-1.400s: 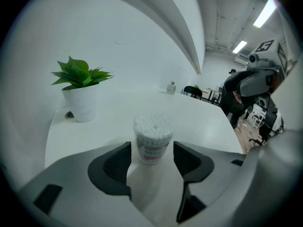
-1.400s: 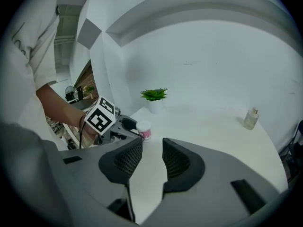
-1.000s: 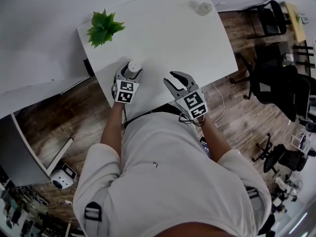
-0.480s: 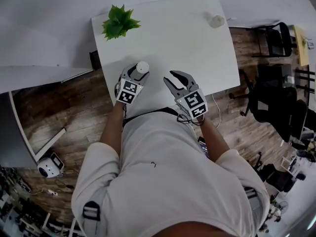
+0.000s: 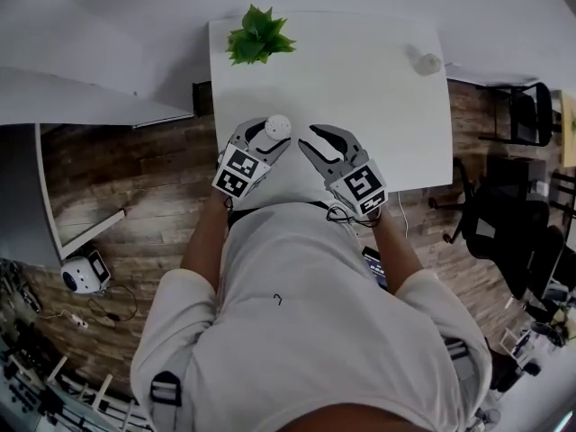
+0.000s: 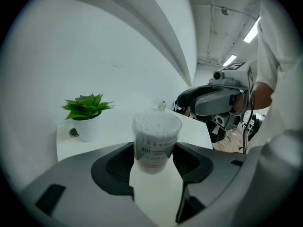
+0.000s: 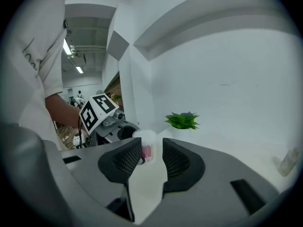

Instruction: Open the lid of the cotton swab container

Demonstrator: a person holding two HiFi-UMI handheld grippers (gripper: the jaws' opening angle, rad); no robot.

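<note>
The cotton swab container [image 5: 277, 126], a clear round tub packed with white swabs under a clear lid, stands upright between the fingers of my left gripper [image 5: 269, 135], near the table's front edge. In the left gripper view the container [image 6: 156, 134] fills the gap, both pads against its sides. Those jaws have just been closing with the container between them. My right gripper [image 5: 321, 137] hovers just right of it, jaws partly open and empty. In the right gripper view the container [image 7: 147, 146] shows beyond the right gripper's [image 7: 152, 159] tips, apart from them.
A potted green plant [image 5: 259, 34] stands at the far left of the white table [image 5: 369, 97]. A small pale bottle [image 5: 424, 60] sits at the far right corner. Office chairs [image 5: 522, 120] stand on the wooden floor to the right.
My left gripper has risen with the container in it. The right gripper has moved in towards the container, so the gap between the two grippers is smaller.
</note>
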